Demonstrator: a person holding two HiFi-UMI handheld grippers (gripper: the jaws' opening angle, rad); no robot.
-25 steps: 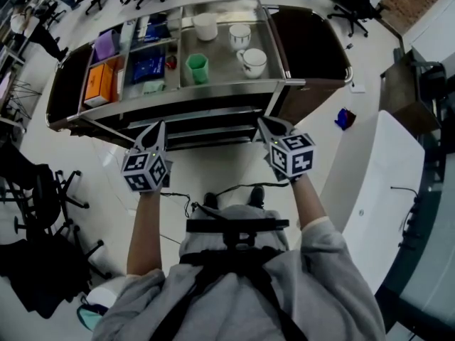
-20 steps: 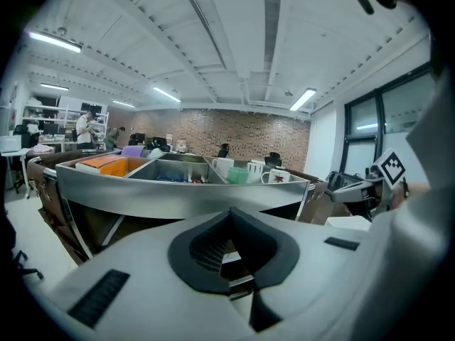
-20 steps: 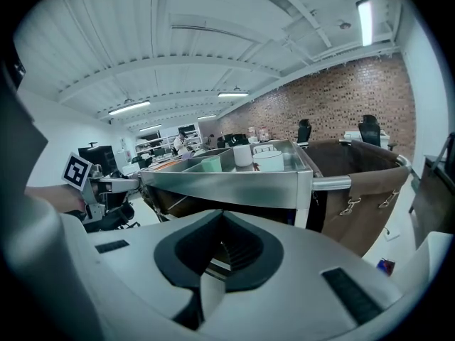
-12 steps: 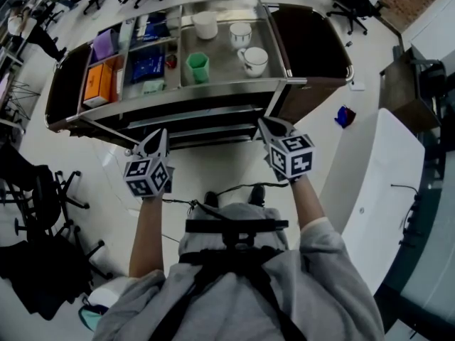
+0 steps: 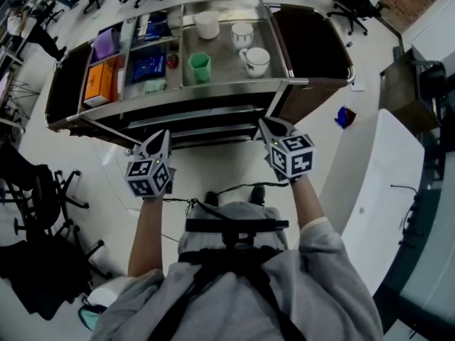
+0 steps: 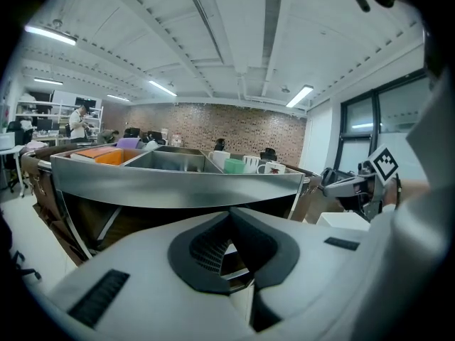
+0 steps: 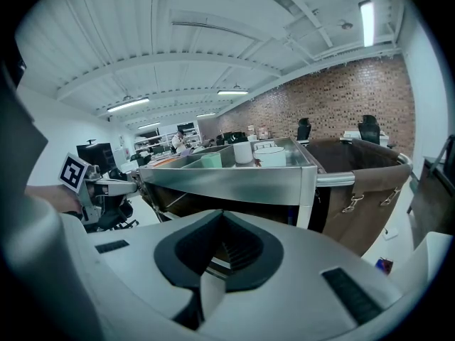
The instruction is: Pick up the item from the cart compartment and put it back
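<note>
Left gripper [image 5: 163,133], right gripper [image 5: 264,123] fingers together; only head view shows blue packet [image 5: 148,66]

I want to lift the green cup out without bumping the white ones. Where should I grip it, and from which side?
Probably take the green cup by its wall at the rim, from above, with one jaw inside. It stands upright with its mouth open and no handle showing, and the cart's front wall blocks a level approach. The nearest mug stands well clear.
</note>
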